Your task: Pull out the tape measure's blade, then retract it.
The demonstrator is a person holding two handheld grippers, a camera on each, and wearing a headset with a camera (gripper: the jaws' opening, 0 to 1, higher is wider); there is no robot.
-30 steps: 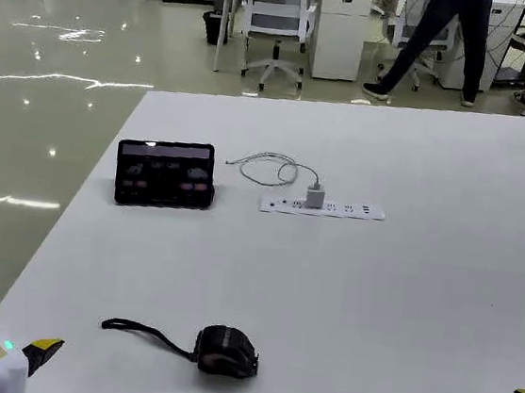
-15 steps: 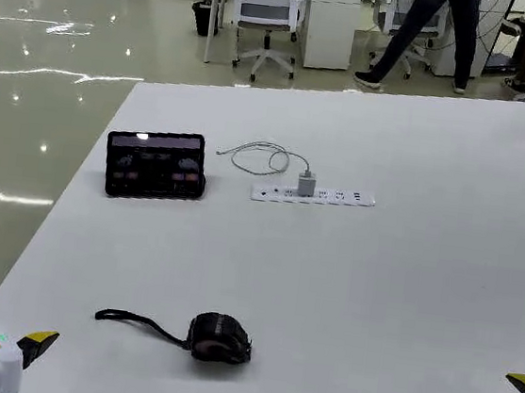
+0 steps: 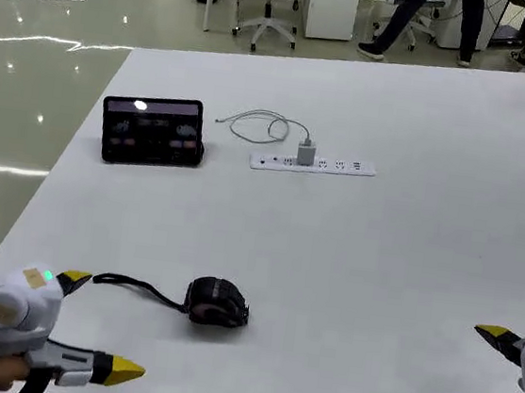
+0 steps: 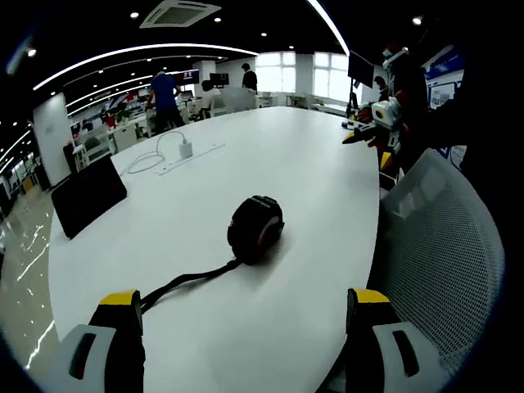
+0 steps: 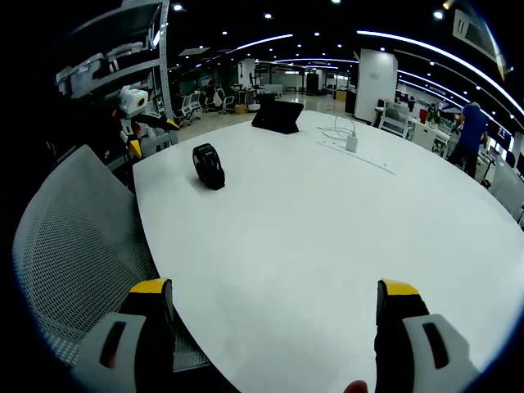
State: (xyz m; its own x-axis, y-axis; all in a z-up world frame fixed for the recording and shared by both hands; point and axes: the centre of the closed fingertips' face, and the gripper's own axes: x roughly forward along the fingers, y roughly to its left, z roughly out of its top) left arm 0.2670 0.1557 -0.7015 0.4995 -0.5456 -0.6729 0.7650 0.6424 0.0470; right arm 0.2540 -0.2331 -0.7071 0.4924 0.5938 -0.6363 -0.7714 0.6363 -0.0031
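The tape measure [image 3: 217,302] lies on the white table [image 3: 380,248], its strap [image 3: 134,285] trailing toward the left gripper [image 3: 99,325] just beside it; that gripper gapes wide, empty; the right gripper [image 3: 461,373], well apart, is likewise spread and empty.

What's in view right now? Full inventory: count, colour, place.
table: 1, white, spans the head view
tape measure: 1, black, near edge of the table, closer to the left gripper, blade in
strap: 1, black, runs from the tape measure toward the left gripper
tablet: 1, black, propped up, far left
power strip: 1, white, right of the tablet
charger: 1, white, plugged into the power strip
cable: 1, pale, looped by the charger
mesh chair: 1, grey, at the near edge
left gripper: 1, yellow tips, open
right gripper: 1, yellow tips, open
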